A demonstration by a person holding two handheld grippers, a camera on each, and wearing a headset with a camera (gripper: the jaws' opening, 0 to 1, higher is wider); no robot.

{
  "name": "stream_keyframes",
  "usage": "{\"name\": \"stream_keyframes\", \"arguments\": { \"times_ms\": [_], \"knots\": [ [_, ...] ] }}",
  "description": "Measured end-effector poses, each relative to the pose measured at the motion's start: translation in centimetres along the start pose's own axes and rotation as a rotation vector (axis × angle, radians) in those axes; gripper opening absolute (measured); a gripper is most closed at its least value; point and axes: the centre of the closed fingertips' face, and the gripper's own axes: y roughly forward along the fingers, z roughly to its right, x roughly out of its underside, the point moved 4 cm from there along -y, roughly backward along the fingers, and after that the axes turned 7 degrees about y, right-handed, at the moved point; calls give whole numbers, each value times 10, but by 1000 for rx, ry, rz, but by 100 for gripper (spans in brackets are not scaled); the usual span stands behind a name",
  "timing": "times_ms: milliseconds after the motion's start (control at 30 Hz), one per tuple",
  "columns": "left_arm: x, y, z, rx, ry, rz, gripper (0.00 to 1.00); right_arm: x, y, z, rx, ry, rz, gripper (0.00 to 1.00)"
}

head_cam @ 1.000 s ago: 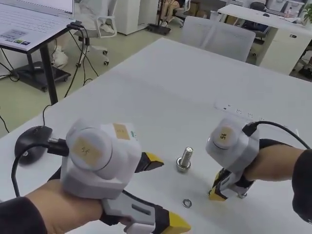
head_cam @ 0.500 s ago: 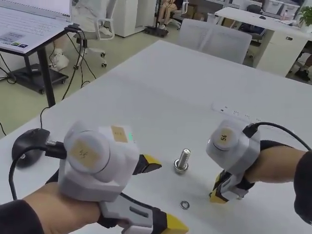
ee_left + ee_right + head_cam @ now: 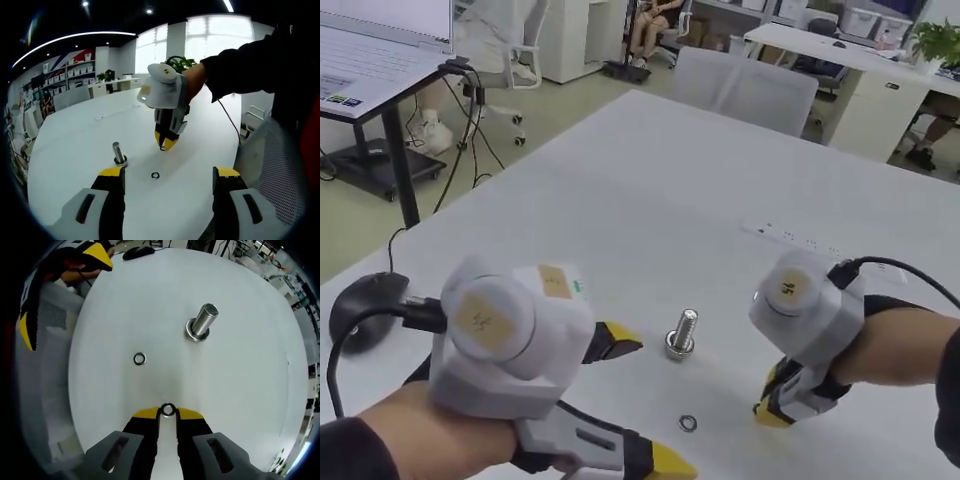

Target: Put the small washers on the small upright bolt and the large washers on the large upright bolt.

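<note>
My left claw (image 3: 645,402) is spread wide and empty above the white tabletop (image 3: 650,200), positioned clear of the work. A small loose steel ring washer (image 3: 688,423) lies flat just ahead of it, near the upright threaded steel bolt (image 3: 682,333). My right claw (image 3: 168,414) pinches a second small steel washer (image 3: 168,409) by its rim. I judge this leaves the hole free for the bolt.

The white tabletop (image 3: 650,190) beyond the upright bolt (image 3: 681,333) lay open to approach. Between the left gripper (image 3: 645,402) and the right gripper (image 3: 775,408), clamped on a washer (image 3: 168,410), stood the bolt and a loose washer (image 3: 688,423). A mouse (image 3: 365,305) occupied the table's left edge.
</note>
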Motion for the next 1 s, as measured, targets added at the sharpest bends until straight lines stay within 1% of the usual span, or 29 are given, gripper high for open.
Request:
{"name": "stream_keyframes", "arguments": {
  "times_ms": [133, 533, 700, 1000],
  "knots": [
    [0, 0, 1, 3, 3, 2, 71, 4, -5, -3, 5, 7, 2, 14],
    [-2, -1, 2, 9, 11, 6, 71, 21, -15, -3, 20, 38, 2, 14],
    [-2, -1, 2, 12, 13, 6, 71, 31, -20, -1, 29, 52, -7, 14],
    [-2, -1, 3, 15, 13, 4, 71, 42, -29, 3, 44, 64, -16, 14]
  ]
}}
